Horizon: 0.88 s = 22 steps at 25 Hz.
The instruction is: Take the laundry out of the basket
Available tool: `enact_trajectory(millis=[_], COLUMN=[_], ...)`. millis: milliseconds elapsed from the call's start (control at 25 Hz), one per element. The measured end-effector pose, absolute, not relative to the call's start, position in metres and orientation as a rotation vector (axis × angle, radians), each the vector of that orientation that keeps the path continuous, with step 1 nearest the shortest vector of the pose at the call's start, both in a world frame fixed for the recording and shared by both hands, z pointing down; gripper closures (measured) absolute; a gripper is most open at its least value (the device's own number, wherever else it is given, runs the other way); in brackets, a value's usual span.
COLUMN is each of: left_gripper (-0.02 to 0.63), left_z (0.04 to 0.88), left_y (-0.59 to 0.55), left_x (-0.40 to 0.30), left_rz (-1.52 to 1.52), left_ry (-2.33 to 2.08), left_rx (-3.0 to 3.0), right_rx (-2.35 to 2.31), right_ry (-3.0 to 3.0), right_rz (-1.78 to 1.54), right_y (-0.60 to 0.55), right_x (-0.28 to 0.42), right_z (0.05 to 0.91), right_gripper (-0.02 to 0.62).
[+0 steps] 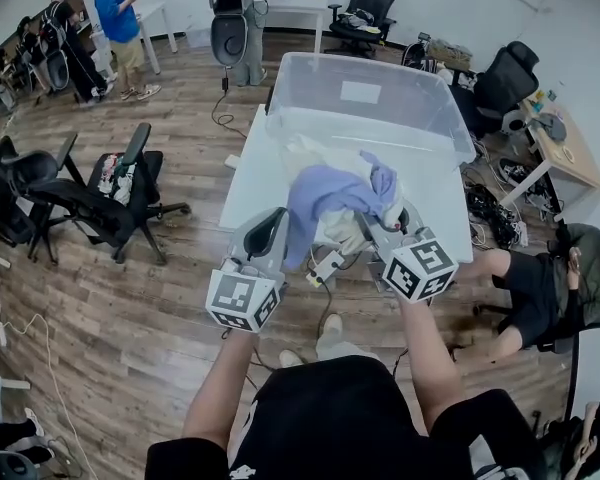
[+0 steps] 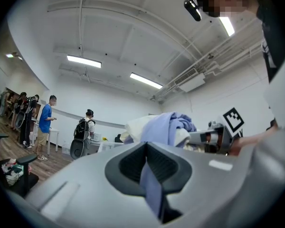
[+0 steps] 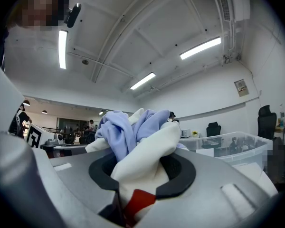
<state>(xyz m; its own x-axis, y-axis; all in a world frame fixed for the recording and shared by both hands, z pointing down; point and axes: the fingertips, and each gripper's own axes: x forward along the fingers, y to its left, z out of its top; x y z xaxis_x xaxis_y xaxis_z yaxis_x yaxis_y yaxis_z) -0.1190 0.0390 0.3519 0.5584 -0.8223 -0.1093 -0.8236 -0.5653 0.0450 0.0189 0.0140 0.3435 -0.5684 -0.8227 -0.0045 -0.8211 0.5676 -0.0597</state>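
A bundle of laundry hangs between my two grippers above the near edge of the white table [image 1: 250, 178]. A lavender garment [image 1: 325, 196] lies over a cream one [image 1: 342, 228]. My left gripper [image 1: 280, 236] is shut on a fold of the lavender garment [image 2: 154, 189], which runs up to the bundle [image 2: 168, 127]. My right gripper [image 1: 382, 230] is shut on the cream garment [image 3: 142, 170], with lavender cloth [image 3: 116, 132] bunched above it. The clear plastic basket [image 1: 365, 93] stands behind on the table, with pale cloth [image 1: 310, 148] still inside.
Black office chairs [image 1: 110, 193] stand left of the table, others [image 1: 365, 8] at the back. A person sits on the floor at the right [image 1: 555, 268]. People stand at the far left [image 1: 120, 28]. Cables lie on the wooden floor.
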Motion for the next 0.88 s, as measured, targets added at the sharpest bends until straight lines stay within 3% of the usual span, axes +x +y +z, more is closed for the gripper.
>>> enact_trajectory(millis=[880], left_gripper=[0.598], left_z=[0.343], left_y=[0.045], left_x=[-0.091], left_rz=[0.193], left_ry=[1.505], left_rx=[-2.718], right_rx=[-1.403], right_ry=[2.761], right_rz=[-0.132], right_y=[0.029], right_x=[0.049], right_z=[0.350], right_gripper=[0.451])
